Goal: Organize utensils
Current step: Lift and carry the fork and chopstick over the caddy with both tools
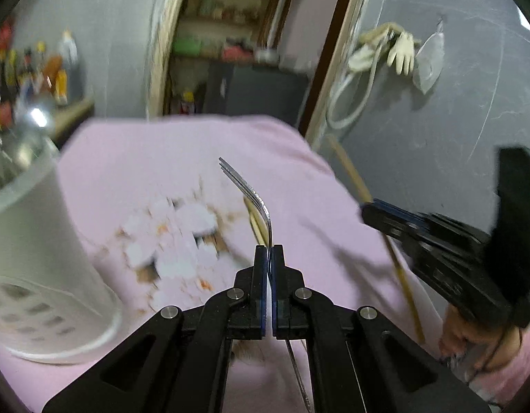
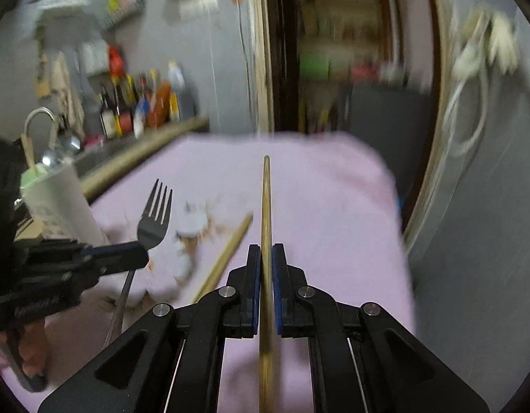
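Note:
My left gripper (image 1: 269, 248) is shut on a metal fork (image 1: 251, 194), whose tines stick up and away above the pink cloth (image 1: 161, 158). In the right wrist view the same fork (image 2: 154, 220) shows at the left, clamped in the left gripper (image 2: 141, 253). My right gripper (image 2: 266, 248) is shut on a wooden chopstick (image 2: 265, 199) that points straight ahead. In the left wrist view the right gripper (image 1: 366, 208) holds that chopstick (image 1: 399, 268) at the right. A second chopstick (image 2: 227, 254) lies on the cloth. A white perforated utensil holder (image 1: 41, 258) stands at the left.
The pink cloth (image 2: 333, 206) has a white and brown print in its middle. A counter with bottles (image 2: 141, 103) and a tap (image 2: 41, 120) runs behind the holder (image 2: 58, 203). A doorway (image 1: 230, 51) and a grey wall with hanging gloves (image 1: 399, 48) lie beyond. A hand (image 1: 471, 337) grips the right tool.

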Demonstrator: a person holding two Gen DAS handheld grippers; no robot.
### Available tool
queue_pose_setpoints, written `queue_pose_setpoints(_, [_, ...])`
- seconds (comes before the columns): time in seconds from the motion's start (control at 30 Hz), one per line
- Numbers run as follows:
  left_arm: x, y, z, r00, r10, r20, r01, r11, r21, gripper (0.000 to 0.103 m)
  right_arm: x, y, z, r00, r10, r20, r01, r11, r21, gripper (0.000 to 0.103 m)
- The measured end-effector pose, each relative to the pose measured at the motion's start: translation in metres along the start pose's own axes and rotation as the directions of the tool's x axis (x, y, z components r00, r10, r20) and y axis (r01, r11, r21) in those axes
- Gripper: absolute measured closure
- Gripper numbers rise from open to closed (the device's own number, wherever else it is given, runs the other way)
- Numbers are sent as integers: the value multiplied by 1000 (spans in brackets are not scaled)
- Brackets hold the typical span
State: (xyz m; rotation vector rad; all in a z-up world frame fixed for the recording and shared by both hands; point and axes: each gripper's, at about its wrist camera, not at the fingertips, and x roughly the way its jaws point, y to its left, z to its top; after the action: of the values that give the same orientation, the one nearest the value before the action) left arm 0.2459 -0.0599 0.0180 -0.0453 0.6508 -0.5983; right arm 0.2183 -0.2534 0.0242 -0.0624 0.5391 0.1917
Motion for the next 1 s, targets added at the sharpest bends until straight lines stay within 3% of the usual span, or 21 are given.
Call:
queue_pose_setpoints(0.1, [-18, -11, 1, 991, 37, 128, -41, 999, 31, 103, -29, 9, -6, 983, -53, 173, 55, 998, -8, 99])
queue_pose_setpoints(0.17, [-29, -17, 1, 977, 60, 206, -71, 996, 50, 103, -45, 19, -8, 952, -95, 291, 103, 995, -14, 99])
queue_pose_setpoints(0.37, [-62, -30, 0, 898, 139, 418, -177, 983, 53, 103, -69, 50, 2, 849, -128, 512, 183, 981, -58, 99])
queue_pose_setpoints(0.47, [-84, -27, 4, 863, 157, 481, -202, 978, 44, 103, -78, 60, 9, 806, -120, 579, 199, 977, -75, 99])
queue_pose_setpoints(0.67, [-139, -20, 13, 750, 226, 622, -335, 940, 62, 103, -97, 81, 28, 713, -68, 698, 202, 973, -111, 99])
queue_pose_setpoints(0.77, [-159, -13, 16, 711, 255, 656, -380, 923, 53, 103, -97, 98, 42, 676, -22, 737, 171, 977, -127, 99])
queue_pose_setpoints(0.9, [-182, 11, 19, 660, 322, 679, -441, 898, 3, 103, -92, 120, 58, 644, 31, 764, 117, 983, -139, 99])
queue_pose_setpoints(1.0, [-193, 35, 21, 627, 375, 683, -477, 878, -45, 103, -82, 136, 72, 635, 76, 769, 48, 989, -138, 99])
